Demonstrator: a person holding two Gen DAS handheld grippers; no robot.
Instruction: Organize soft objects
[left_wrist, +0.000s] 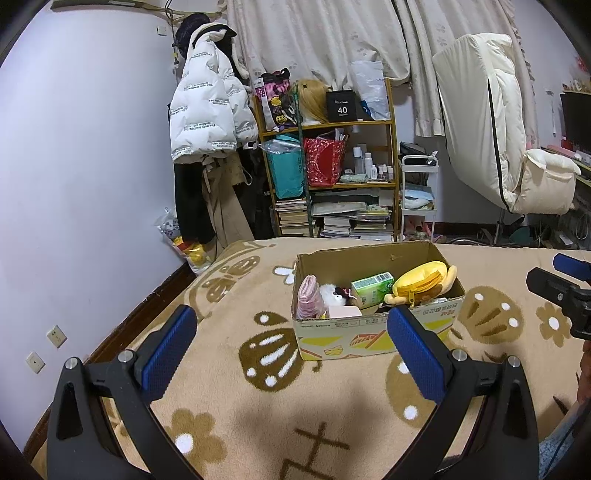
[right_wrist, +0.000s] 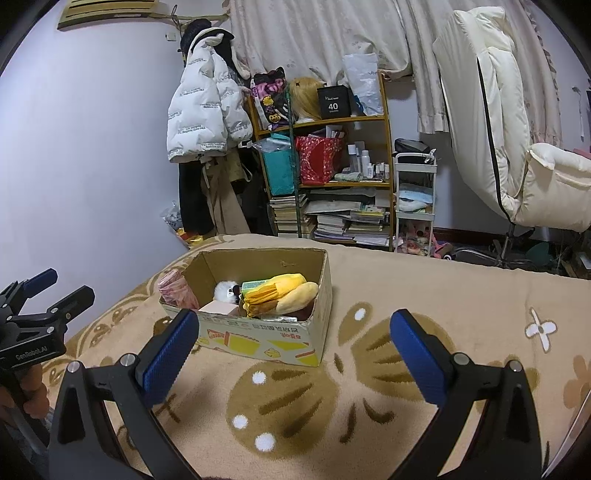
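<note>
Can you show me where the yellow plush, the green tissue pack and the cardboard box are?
Yellow plush (left_wrist: 421, 282), left wrist view, on its yellow body.
Green tissue pack (left_wrist: 373, 287), left wrist view, on its top face.
Cardboard box (right_wrist: 258, 341), right wrist view, on its printed front wall.

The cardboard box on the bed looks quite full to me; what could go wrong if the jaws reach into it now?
1. The yellow plush rises above the rim of the cardboard box, so a pull may tip it out onto the blanket.
2. The pink roll is packed beside the white plush; lifting one might drag the other.
3. The light box may slide on the soft blanket.
</note>
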